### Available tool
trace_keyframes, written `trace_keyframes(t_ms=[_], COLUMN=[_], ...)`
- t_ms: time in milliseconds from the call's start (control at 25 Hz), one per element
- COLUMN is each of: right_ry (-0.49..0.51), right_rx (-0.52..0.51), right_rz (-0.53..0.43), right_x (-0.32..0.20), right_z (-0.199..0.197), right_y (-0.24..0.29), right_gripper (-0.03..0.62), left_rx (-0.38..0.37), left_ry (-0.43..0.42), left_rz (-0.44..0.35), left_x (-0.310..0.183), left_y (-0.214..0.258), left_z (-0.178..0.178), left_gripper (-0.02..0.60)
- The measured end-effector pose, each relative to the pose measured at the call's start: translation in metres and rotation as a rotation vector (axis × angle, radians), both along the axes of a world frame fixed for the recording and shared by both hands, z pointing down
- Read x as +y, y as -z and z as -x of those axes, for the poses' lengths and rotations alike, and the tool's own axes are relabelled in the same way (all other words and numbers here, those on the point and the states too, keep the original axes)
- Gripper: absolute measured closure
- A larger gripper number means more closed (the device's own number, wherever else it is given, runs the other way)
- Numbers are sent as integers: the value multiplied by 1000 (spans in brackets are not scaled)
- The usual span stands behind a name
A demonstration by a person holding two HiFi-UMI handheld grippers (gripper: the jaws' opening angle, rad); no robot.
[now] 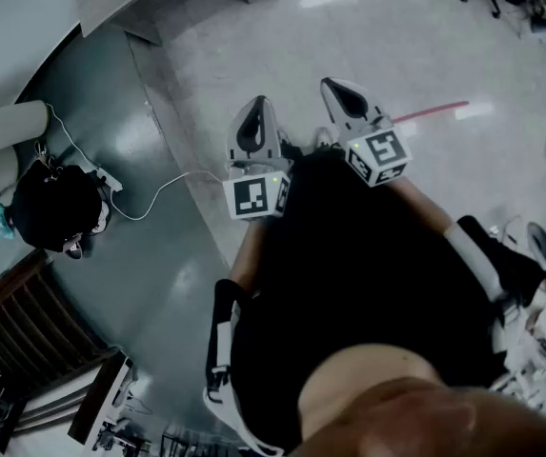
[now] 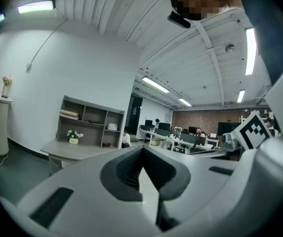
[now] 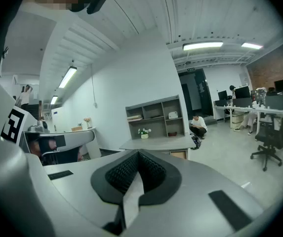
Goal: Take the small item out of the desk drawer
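The left gripper (image 2: 142,157) has its jaws pressed together with nothing between the ribbed pads, and the right gripper (image 3: 137,158) is pressed shut and empty too. Both are held close in front of the person's dark top, well away from any furniture. Beyond their tips, far across the room, stands a grey counter (image 3: 156,143) with a shelf unit (image 3: 156,116) along its back edge and a flower pot (image 3: 141,132) near its left end. A small brown panel (image 3: 180,155) under its right end may be the drawer front, but it is too small to tell. The small item is in no view; presumably it lies inside the closed drawer. Being small, it is probably light and easily knocked aside, so a pinch across its narrowest width with the pad tips seems wisest; stiffness, slipperiness and fragility cannot be judged. The drawer wants a firm hold on its handle or front lip. Only the gripper views show the counter, plus a person crouching (image 3: 197,127) to its right. The head view alone shows both grippers side by side above the floor (image 1: 368,36), with a black bag (image 1: 53,208) and a white cable (image 1: 149,203) to the left.
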State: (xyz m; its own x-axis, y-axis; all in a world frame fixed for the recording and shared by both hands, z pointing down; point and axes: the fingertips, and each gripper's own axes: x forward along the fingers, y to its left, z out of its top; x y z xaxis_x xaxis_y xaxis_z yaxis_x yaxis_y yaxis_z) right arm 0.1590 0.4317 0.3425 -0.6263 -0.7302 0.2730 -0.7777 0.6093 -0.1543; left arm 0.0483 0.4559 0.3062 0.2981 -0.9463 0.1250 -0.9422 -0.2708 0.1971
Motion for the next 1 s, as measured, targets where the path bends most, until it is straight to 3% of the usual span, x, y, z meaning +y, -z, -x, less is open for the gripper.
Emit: trace_keyframes(t_ms=[640, 1000], right_ry=[-17, -44], right_rx=[-27, -3], right_rz=[-11, -11], right_x=[-9, -18], right_z=[12, 52], right_y=[7, 2], right_gripper=[599, 599], left_rx=[-4, 15], left_ry=[-32, -46], left_rz=[-5, -22], left_x=[-10, -19], left_y=[0, 5], left_z=[10, 49], left_gripper=[583, 583])
